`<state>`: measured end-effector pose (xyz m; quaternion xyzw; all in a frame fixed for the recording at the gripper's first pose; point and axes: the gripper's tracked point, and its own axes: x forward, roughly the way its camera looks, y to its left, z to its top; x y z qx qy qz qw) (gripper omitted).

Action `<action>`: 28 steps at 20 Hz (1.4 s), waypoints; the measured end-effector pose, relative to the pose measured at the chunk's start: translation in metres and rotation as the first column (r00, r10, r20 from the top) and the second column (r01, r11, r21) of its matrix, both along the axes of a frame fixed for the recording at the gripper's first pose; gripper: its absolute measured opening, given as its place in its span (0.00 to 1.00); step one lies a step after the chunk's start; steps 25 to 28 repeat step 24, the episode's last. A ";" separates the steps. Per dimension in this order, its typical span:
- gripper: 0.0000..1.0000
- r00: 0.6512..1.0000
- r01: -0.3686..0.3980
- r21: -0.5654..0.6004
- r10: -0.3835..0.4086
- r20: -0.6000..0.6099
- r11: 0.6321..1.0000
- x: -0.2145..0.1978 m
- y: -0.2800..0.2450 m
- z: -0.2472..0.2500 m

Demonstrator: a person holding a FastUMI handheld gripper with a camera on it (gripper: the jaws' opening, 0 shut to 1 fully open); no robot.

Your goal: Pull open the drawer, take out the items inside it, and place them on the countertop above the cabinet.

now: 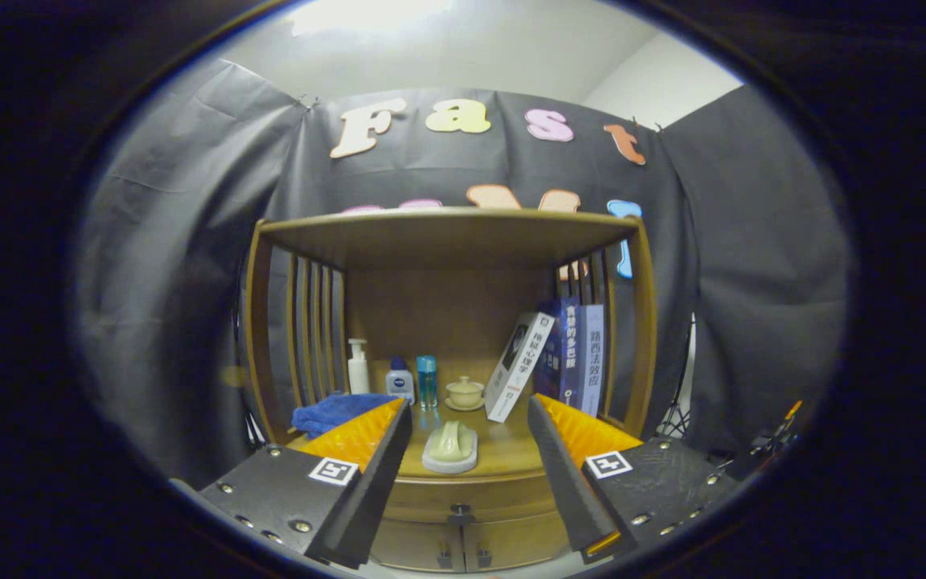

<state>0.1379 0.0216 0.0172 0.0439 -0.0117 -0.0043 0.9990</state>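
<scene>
A wooden cabinet stands ahead with its countertop at finger height. Below the counter's front edge the drawer is closed, its small dark knob showing low between my fingers. My gripper is open, its fingers spread wide with nothing between them, held a little in front of the cabinet. On the countertop, just ahead between the fingers, lies a pale green lidded dish. The drawer's contents are hidden.
Further back on the counter stand a white pump bottle, a small white bottle, a blue bottle and a cream lidded cup. A blue cloth lies left. Books lean at right. Two lower doors sit under the drawer.
</scene>
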 end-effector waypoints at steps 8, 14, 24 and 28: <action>0.87 0.998 0.051 0.026 -0.052 0.043 0.998 -0.064 -0.019 0.047; 0.87 0.994 0.073 0.012 -0.074 0.075 0.997 -0.099 -0.029 0.057; 0.87 0.996 0.093 0.001 -0.093 0.013 0.996 -0.106 -0.040 0.034; 0.87 0.996 0.093 0.001 -0.093 0.013 0.996 -0.106 -0.040 0.034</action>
